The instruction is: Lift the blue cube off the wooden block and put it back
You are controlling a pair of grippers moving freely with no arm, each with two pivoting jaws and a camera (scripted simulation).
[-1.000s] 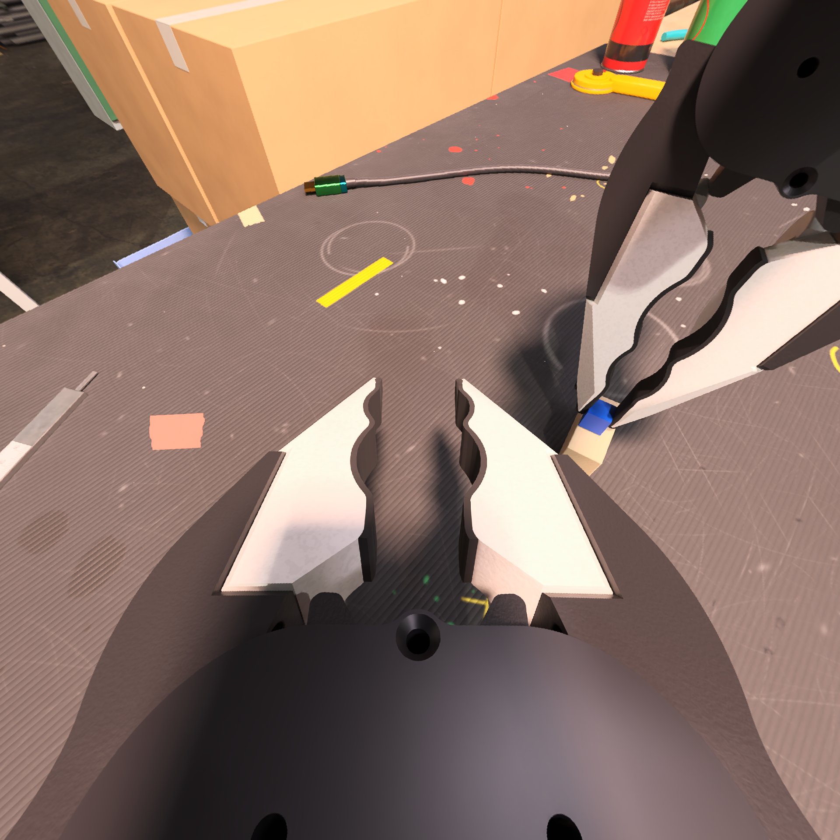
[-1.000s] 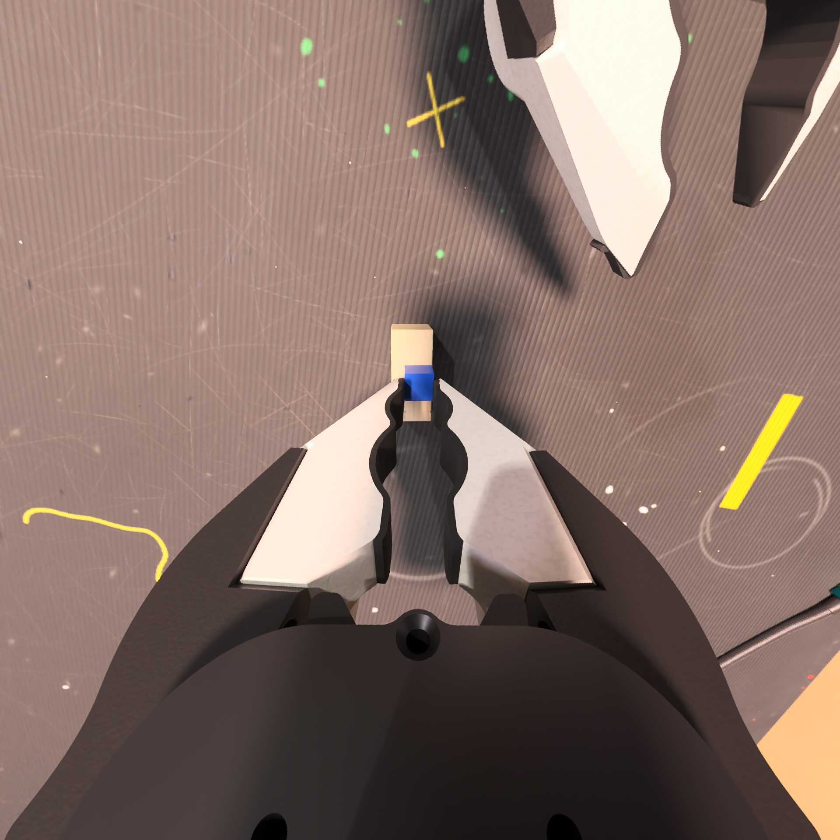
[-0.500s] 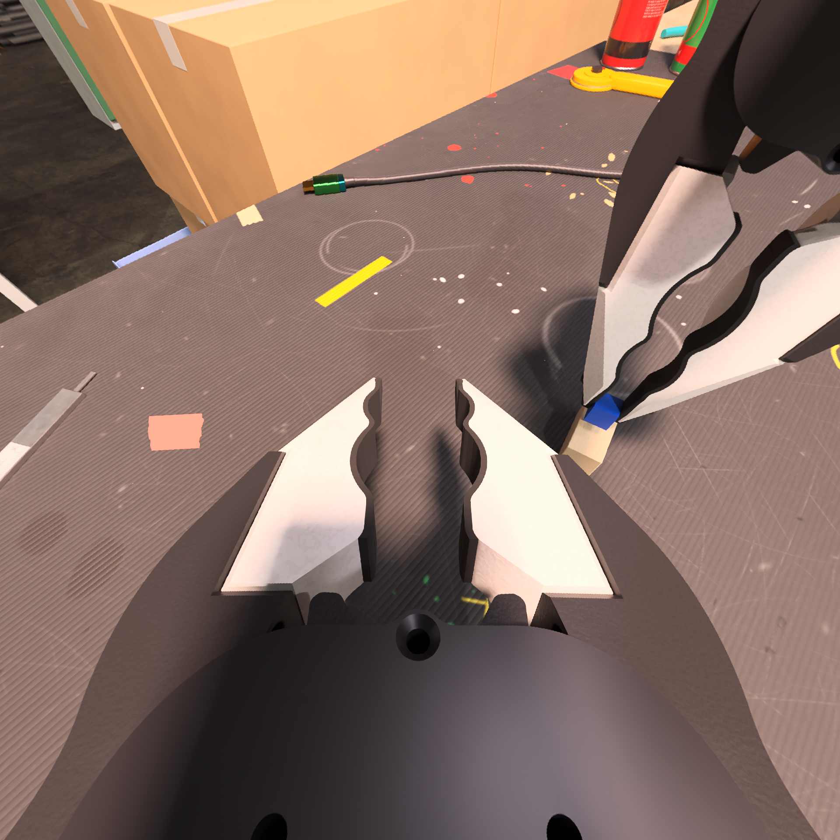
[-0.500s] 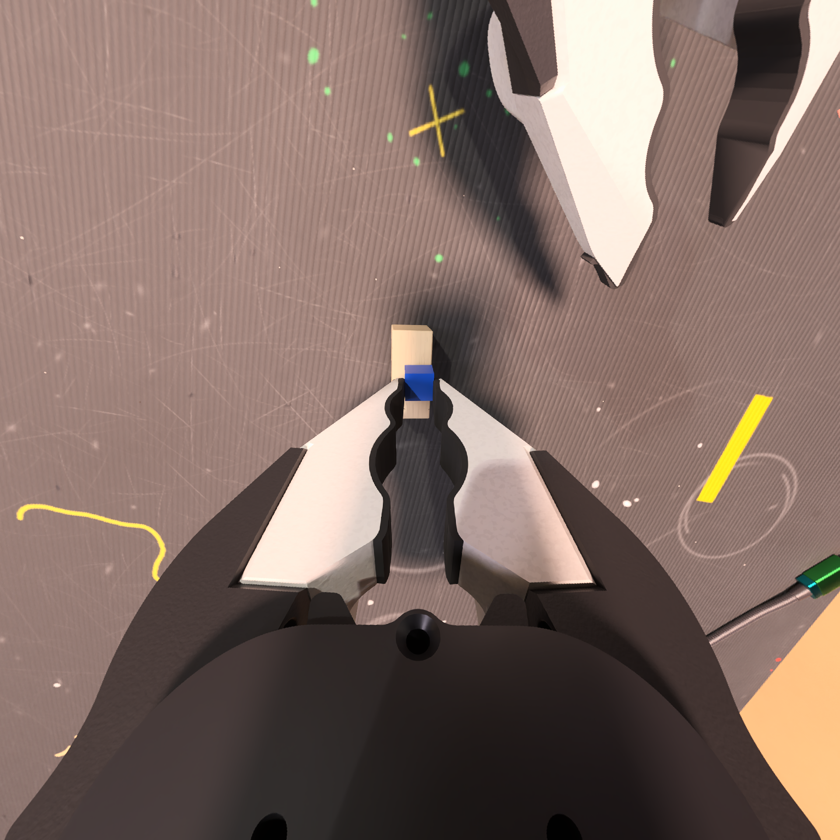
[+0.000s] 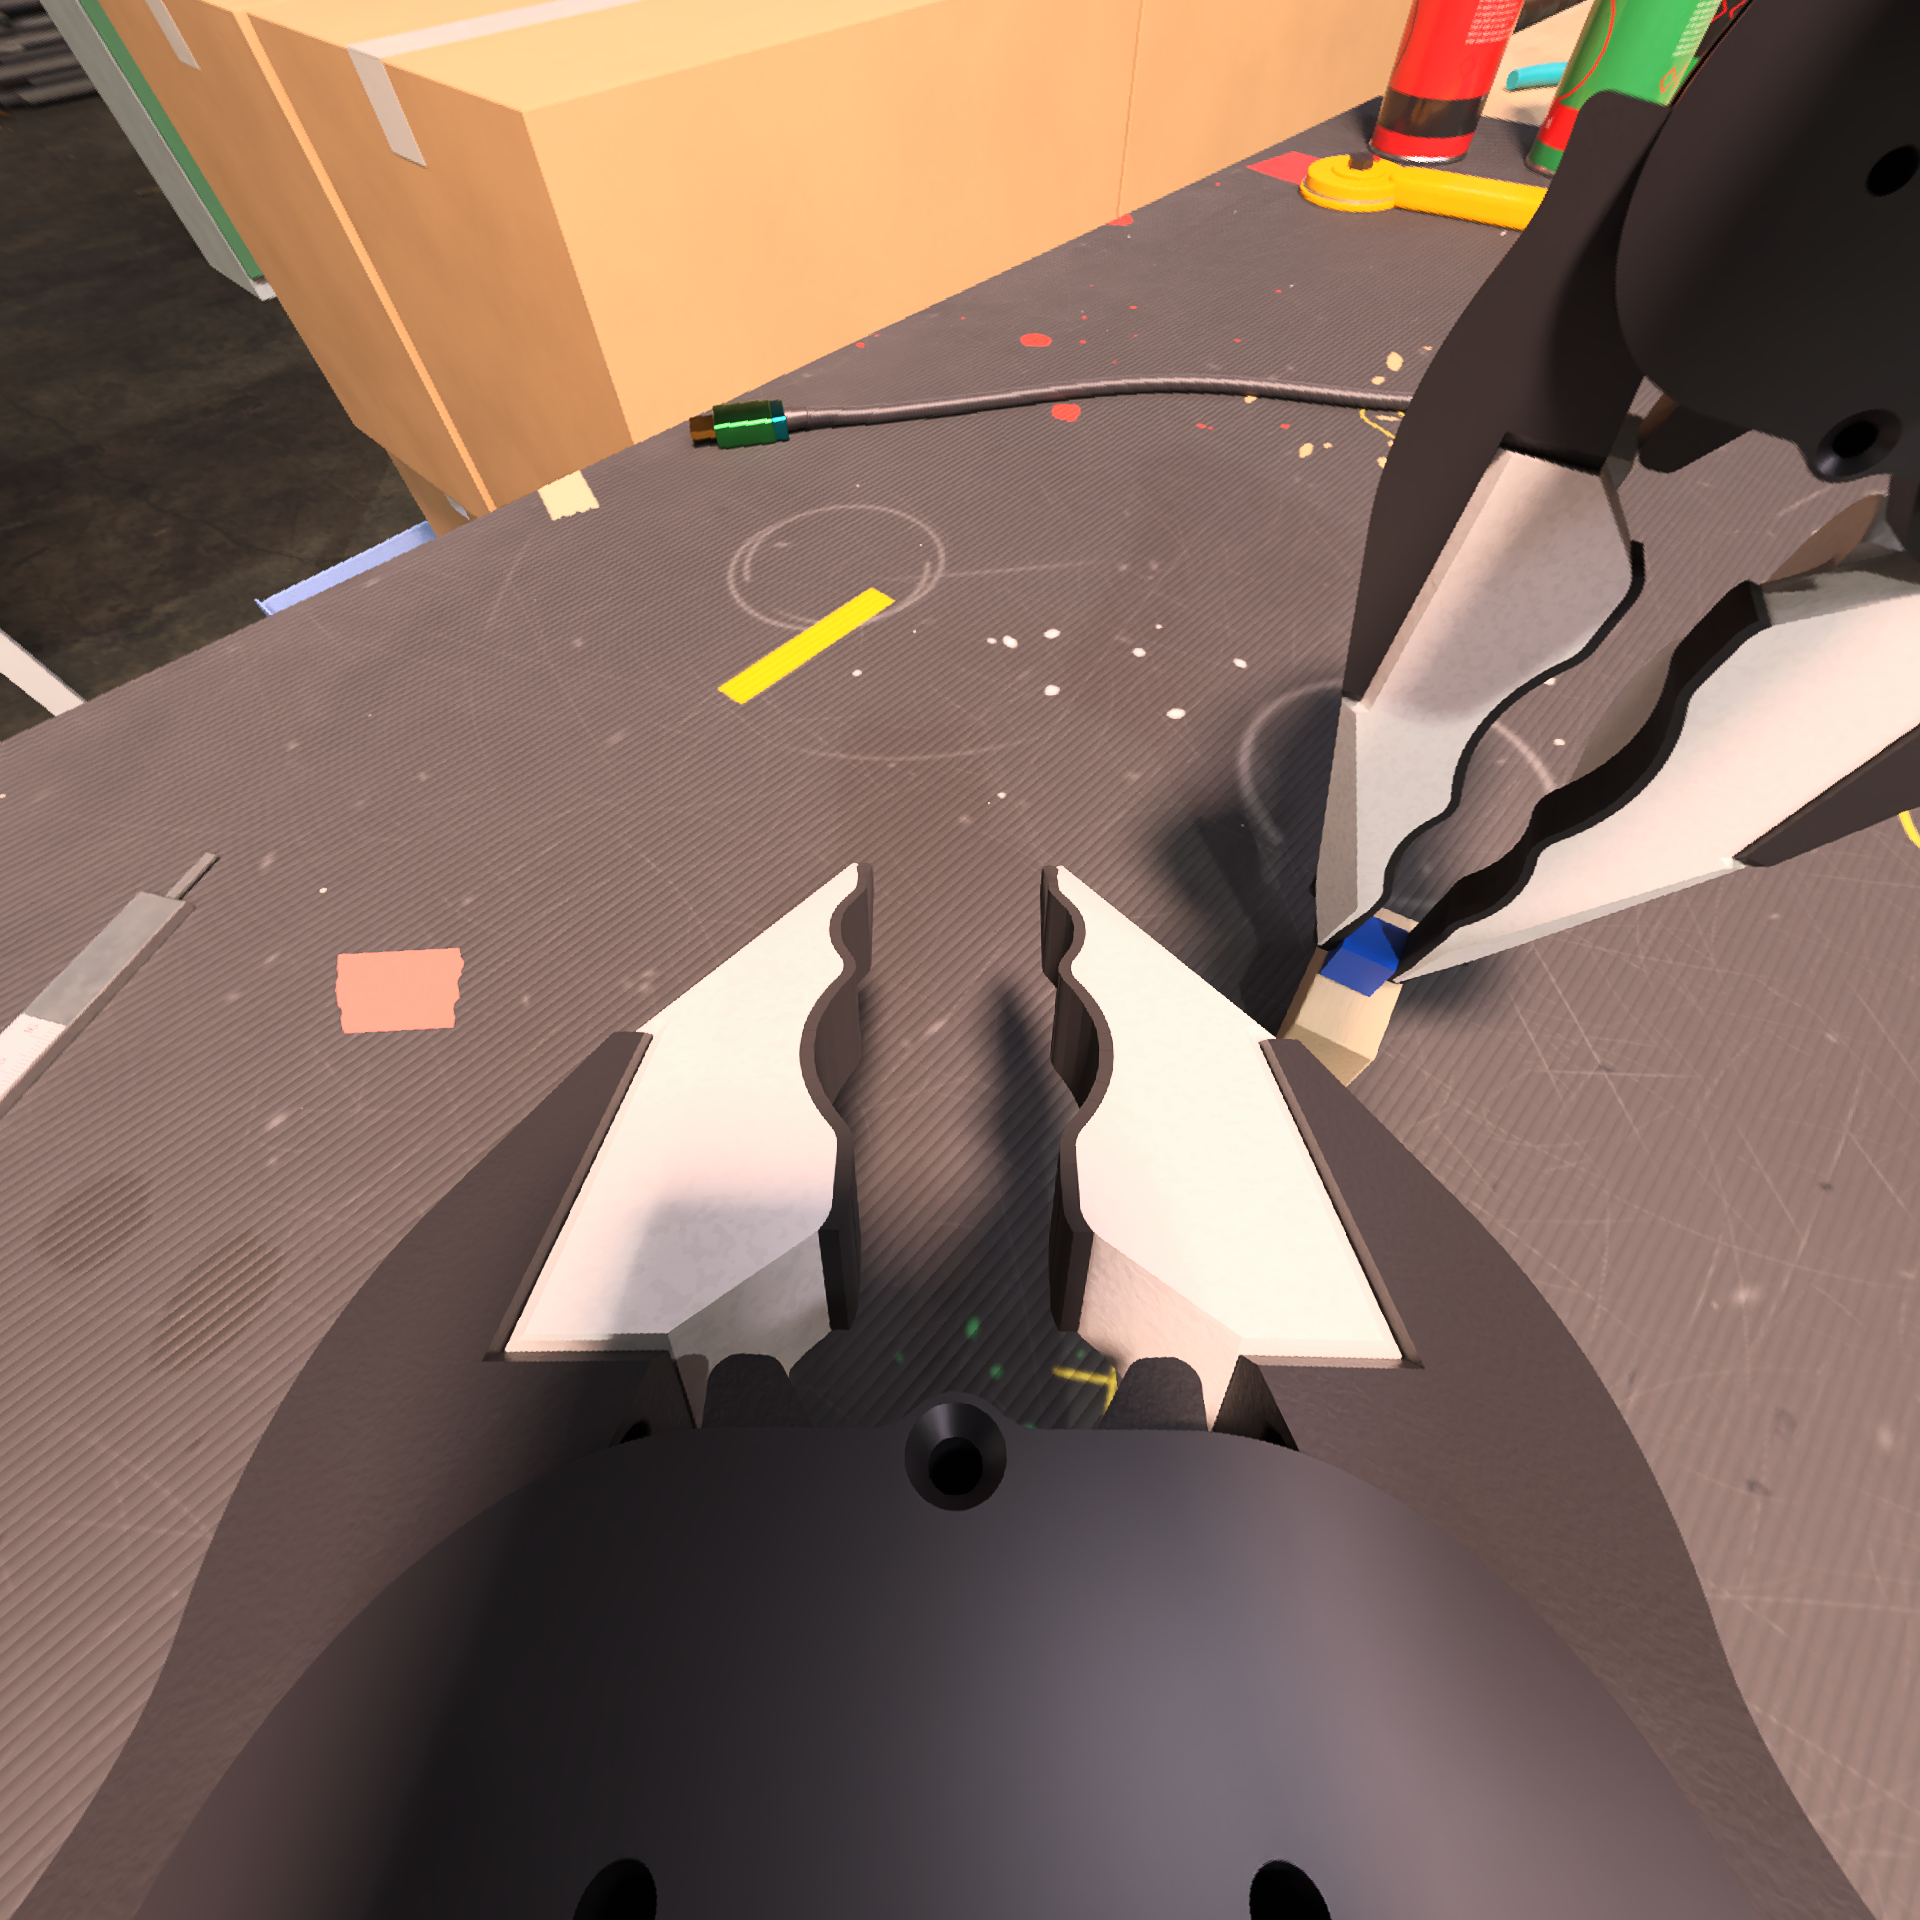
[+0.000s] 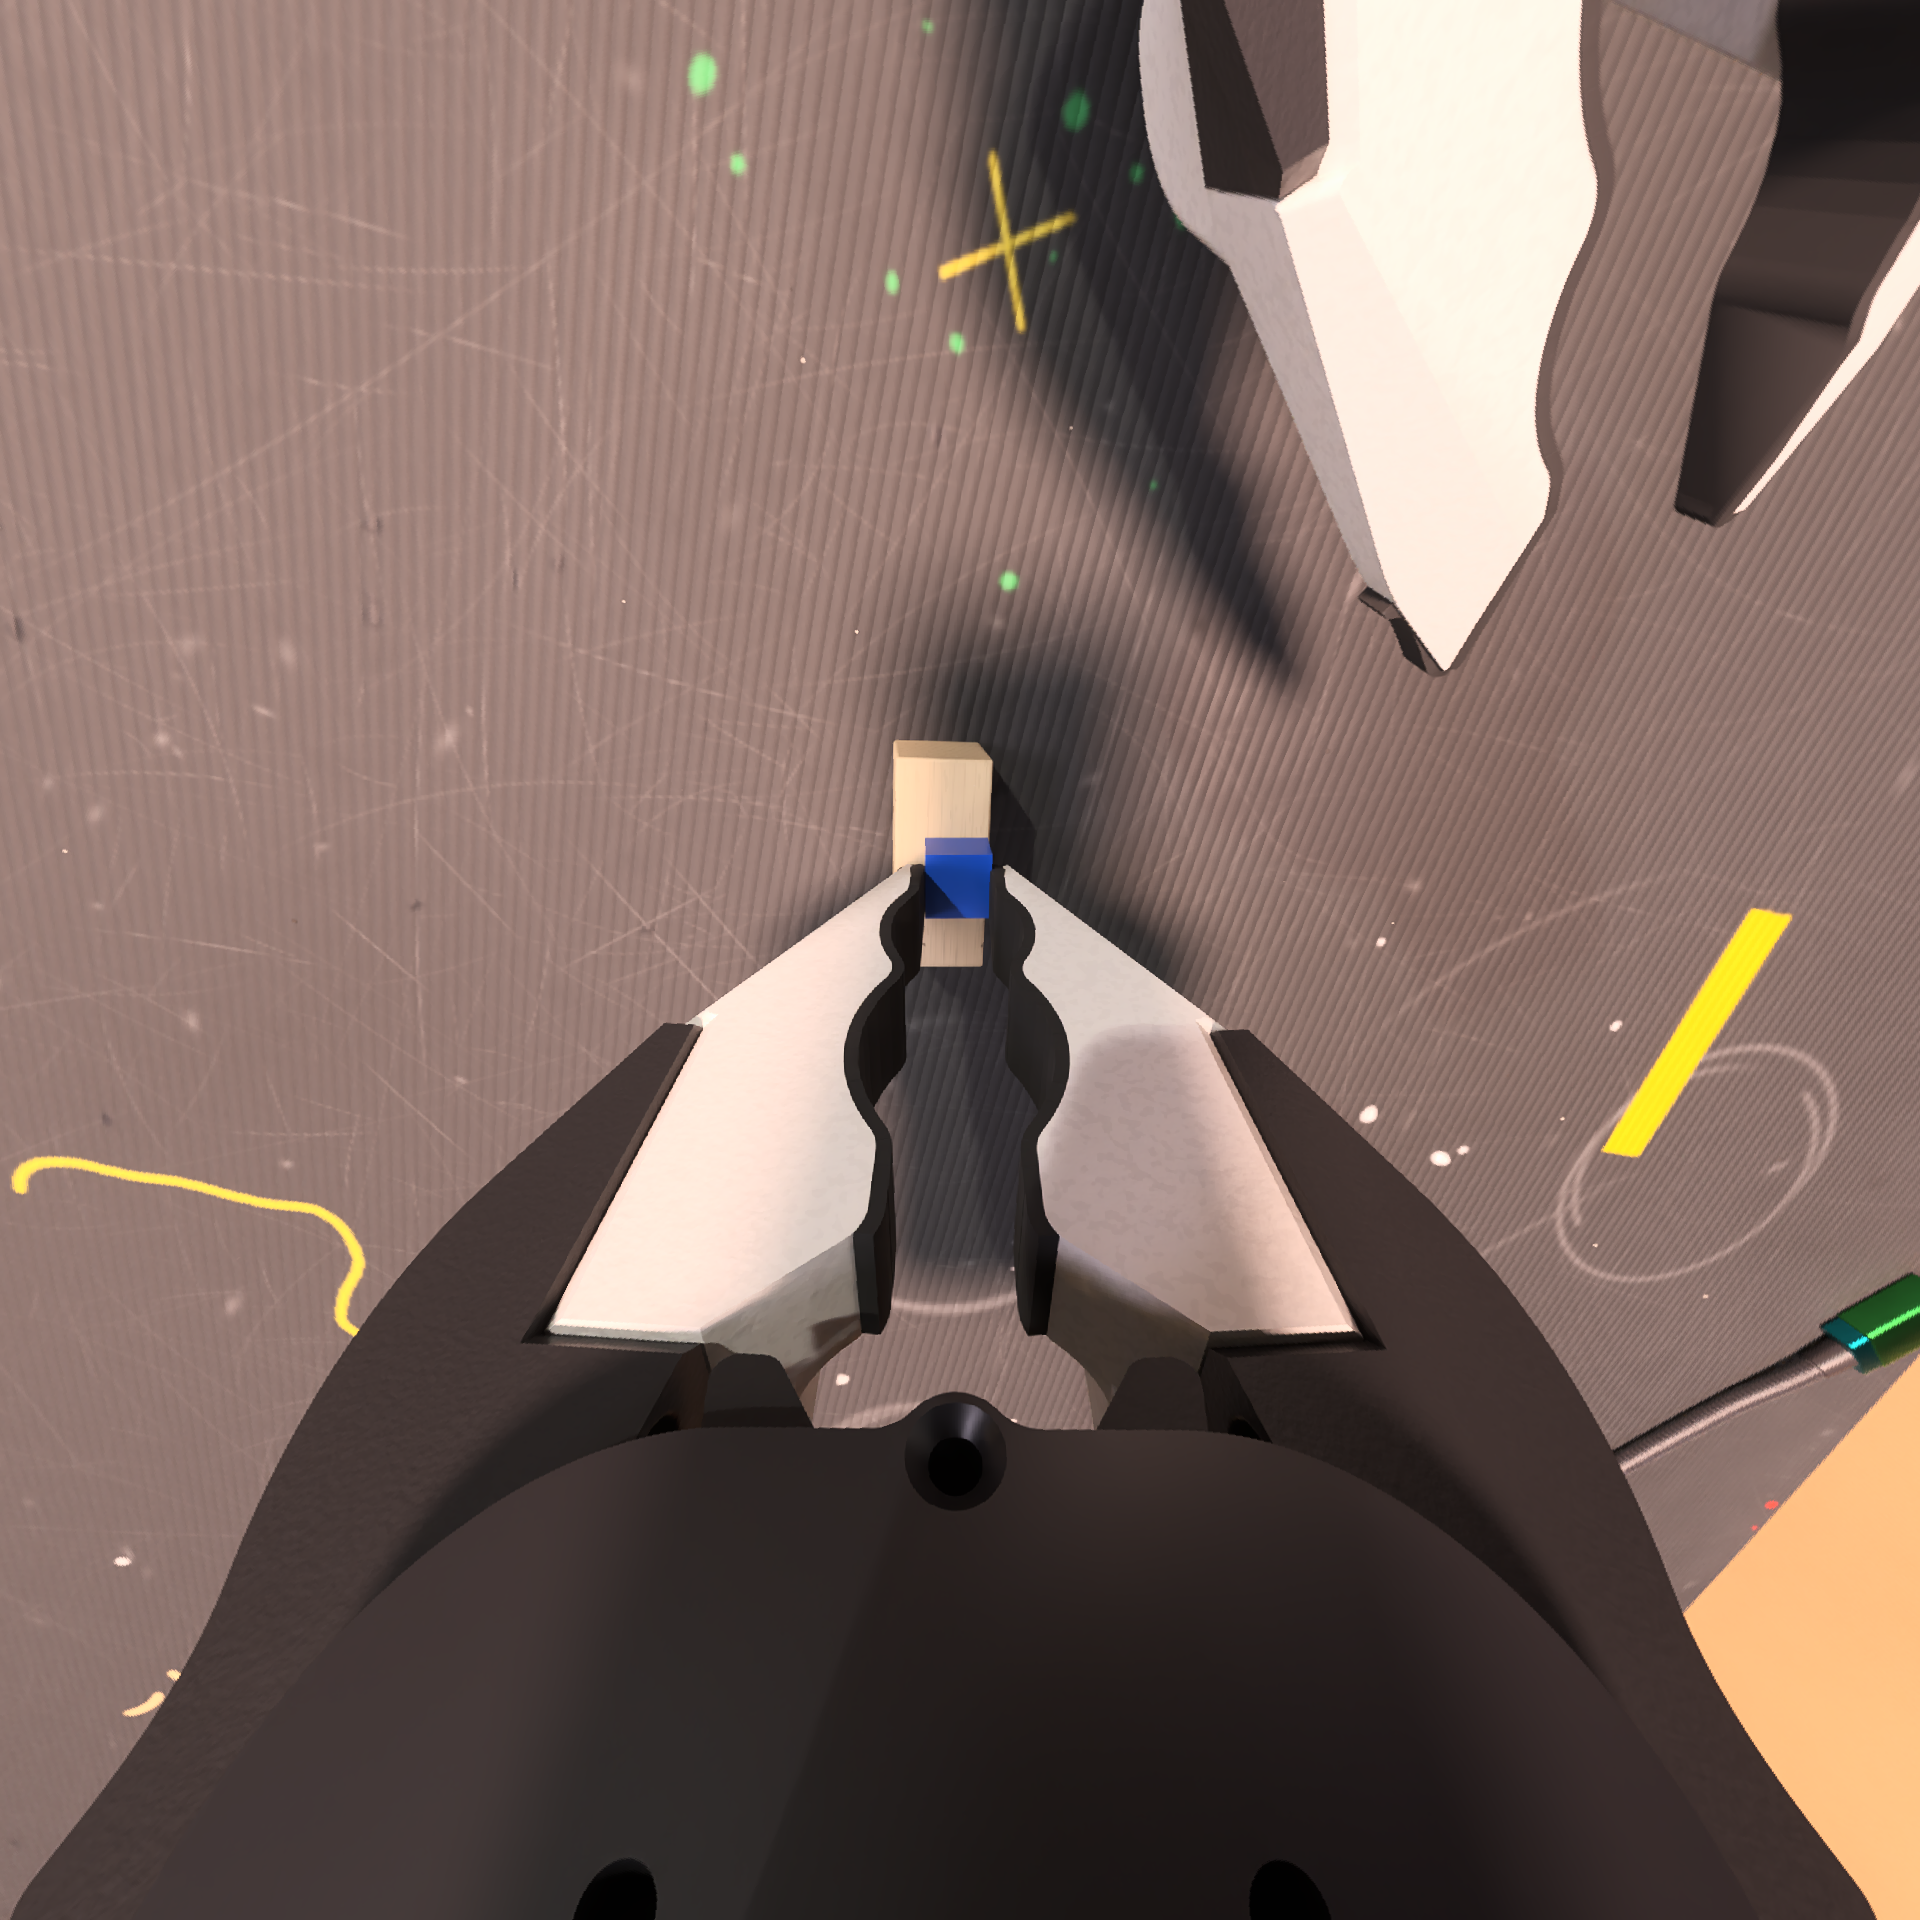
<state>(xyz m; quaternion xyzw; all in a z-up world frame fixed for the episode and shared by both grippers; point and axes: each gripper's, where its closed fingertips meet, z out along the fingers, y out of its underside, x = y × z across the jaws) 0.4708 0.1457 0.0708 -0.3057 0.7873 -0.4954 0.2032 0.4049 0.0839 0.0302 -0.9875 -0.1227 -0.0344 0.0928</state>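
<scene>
The small blue cube (image 6: 956, 878) is pinched between the tips of my right gripper (image 6: 958, 883), over the near end of the pale wooden block (image 6: 940, 795). In the left wrist view the cube (image 5: 1361, 956) sits right at the top of the block (image 5: 1340, 1023); I cannot tell if a gap is left. The right gripper (image 5: 1371, 940) comes down steeply from the upper right. My left gripper (image 5: 956, 904) is open and empty, low over the table just left of the block. It also shows in the right wrist view (image 6: 1569, 592).
A large cardboard box (image 5: 831, 156) stands along the far edge. A grey cable with a green plug (image 5: 748, 426) lies before it. A red can (image 5: 1444, 73), a green can (image 5: 1621, 62) and a yellow tool (image 5: 1423, 192) stand far right. The table edge runs at the left.
The right gripper with the cube rose slightly above the block and has come back down to its earlier height. The left gripper has not moved.
</scene>
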